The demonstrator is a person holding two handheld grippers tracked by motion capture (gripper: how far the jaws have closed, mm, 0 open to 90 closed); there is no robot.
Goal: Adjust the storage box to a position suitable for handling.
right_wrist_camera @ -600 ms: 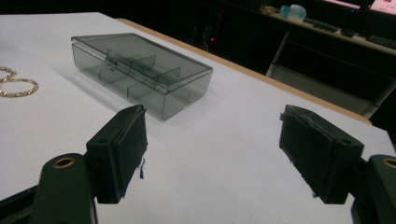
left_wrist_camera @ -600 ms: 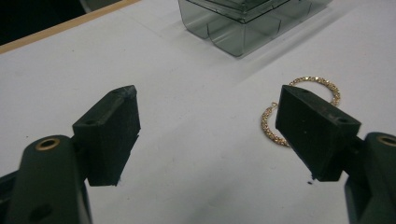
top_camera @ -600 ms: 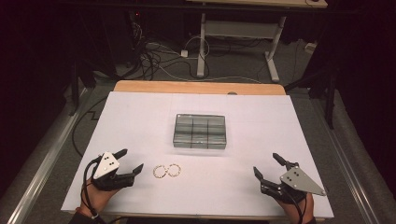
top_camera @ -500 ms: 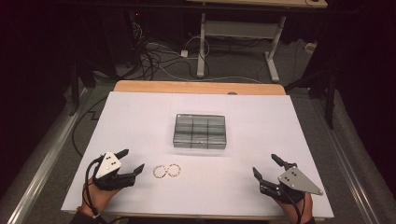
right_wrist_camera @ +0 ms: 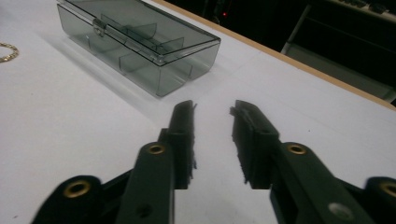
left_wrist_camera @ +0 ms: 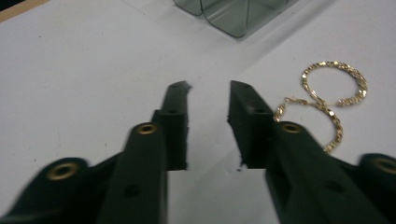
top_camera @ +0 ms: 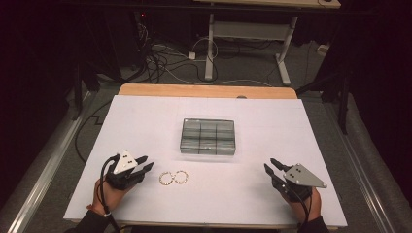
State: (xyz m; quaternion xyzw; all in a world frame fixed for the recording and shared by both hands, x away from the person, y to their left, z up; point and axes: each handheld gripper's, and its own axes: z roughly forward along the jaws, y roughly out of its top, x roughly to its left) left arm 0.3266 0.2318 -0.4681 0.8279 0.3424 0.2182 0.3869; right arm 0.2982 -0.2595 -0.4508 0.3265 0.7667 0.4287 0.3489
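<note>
Gold chain bracelet [top_camera: 174,178], looped into a figure-eight of two small rings, is lying flat on the white table sheet [top_camera: 145,126], near the front edge and left of centre. In the left gripper view the same chain [left_wrist_camera: 327,100] is sitting just right of the right jaw, not between the jaws and not touching them as far as I can see.

Smoky grey clear plastic organiser box [top_camera: 208,136], rectangular with inner dividers forming a grid of compartments, is sitting mid-table behind the chain, apart from it. In the right gripper view the box [right_wrist_camera: 140,42] is showing its lid down and a small clasp on the near long side; compartments are looking empty.

Left gripper [top_camera: 144,164], black with a grey three-cornered plate, is resting low over the sheet just left of the chain, jaws pointing toward it, parted with a clear gap [left_wrist_camera: 208,88], gripping nothing.

Right gripper [top_camera: 272,165] is hovering at the front right, well apart from chain and box, jaws spread [right_wrist_camera: 213,108], nothing between them.

Bare wood table edge [top_camera: 209,91] is showing beyond the sheet.
</note>
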